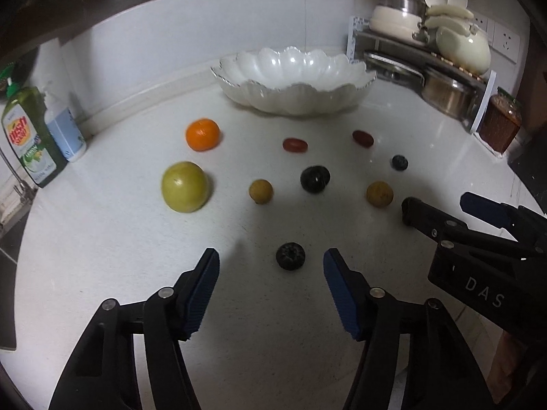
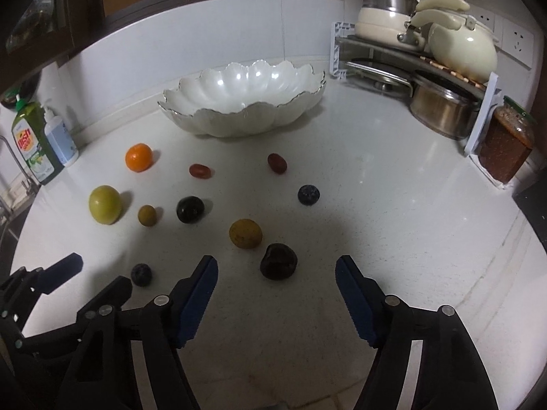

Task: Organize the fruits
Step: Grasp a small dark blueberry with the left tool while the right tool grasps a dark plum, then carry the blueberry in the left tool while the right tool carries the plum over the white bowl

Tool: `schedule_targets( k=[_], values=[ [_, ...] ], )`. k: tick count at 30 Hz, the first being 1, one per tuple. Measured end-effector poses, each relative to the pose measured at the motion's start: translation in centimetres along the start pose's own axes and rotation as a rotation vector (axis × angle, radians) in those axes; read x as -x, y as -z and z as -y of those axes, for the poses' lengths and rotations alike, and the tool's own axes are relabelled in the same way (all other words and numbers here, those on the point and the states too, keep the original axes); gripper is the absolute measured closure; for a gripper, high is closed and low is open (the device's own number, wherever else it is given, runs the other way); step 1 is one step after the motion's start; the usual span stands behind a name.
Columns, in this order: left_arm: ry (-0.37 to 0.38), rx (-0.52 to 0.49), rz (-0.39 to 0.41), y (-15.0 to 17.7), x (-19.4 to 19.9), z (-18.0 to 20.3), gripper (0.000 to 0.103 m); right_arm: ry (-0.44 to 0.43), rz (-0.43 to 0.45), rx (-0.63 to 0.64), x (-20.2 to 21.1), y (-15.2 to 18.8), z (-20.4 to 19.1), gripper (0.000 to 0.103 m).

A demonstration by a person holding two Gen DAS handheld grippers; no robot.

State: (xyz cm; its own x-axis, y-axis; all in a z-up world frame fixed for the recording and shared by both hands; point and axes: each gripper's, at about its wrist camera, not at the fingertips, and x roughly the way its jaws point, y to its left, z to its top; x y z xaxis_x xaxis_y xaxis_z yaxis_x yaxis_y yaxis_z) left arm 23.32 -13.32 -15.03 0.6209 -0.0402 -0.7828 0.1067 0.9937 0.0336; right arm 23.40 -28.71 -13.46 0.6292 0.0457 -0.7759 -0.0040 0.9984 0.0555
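Several fruits lie loose on the white counter in front of an empty white scalloped bowl [image 1: 355, 87] [image 2: 191, 102]. In the left wrist view a blueberry [image 1: 290, 255] lies just ahead of my left gripper [image 1: 271, 253], between its open blue pads and clear of both. In the right wrist view a dark cherry [image 2: 277, 261] sits between the tips of my right gripper [image 2: 276, 262], untouched, with the jaws open. A tan longan [image 2: 245, 233] lies just behind it. Farther off are an orange mandarin [image 1: 202, 134], a green fruit [image 1: 184, 186] and two small red fruits [image 1: 294, 144].
Dish soap [image 1: 27, 136] and a pump bottle [image 1: 65, 130] stand at the left by the sink edge. A rack with pots and a kettle [image 1: 461, 48] fills the back right corner, and a jar [image 1: 499, 123] stands beside it. The two grippers sit close side by side.
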Motion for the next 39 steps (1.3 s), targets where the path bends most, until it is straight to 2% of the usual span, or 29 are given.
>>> schedule_targets(
  k=[5,10,15,17,22,26,39],
  values=[
    [0.025,0.015,-0.037,0.2,-1.5,0.1,0.053,-0.011,-0.034,0.001,-1.6,0.1,0.1,0.039],
    [0.036,0.023,-0.053,0.1,-2.3,0.4,0.056,-0.026,-0.057,-0.001,-2.6,0.2,0.1,0.045],
    [0.034,0.029,-0.062,-0.1,-3.0,0.5,0.064,-0.036,-0.063,0.005,-3.1,0.1,0.1,0.051],
    [0.041,0.032,-0.072,-0.1,-3.2,0.4,0.072,-0.042,-0.068,0.004,-3.3,0.0,0.1,0.054],
    [0.051,0.028,-0.076,-0.3,-3.4,0.5,0.079,-0.048,-0.078,-0.004,-3.9,-0.3,0.2,0.063],
    [0.053,0.025,-0.078,-0.5,-3.5,0.5,0.08,-0.031,-0.075,-0.007,-4.0,-0.4,0.3,0.073],
    [0.061,0.012,-0.043,-1.8,-2.8,0.2,0.08,-0.025,-0.059,-0.014,-3.5,-0.7,0.4,0.074]
  ],
)
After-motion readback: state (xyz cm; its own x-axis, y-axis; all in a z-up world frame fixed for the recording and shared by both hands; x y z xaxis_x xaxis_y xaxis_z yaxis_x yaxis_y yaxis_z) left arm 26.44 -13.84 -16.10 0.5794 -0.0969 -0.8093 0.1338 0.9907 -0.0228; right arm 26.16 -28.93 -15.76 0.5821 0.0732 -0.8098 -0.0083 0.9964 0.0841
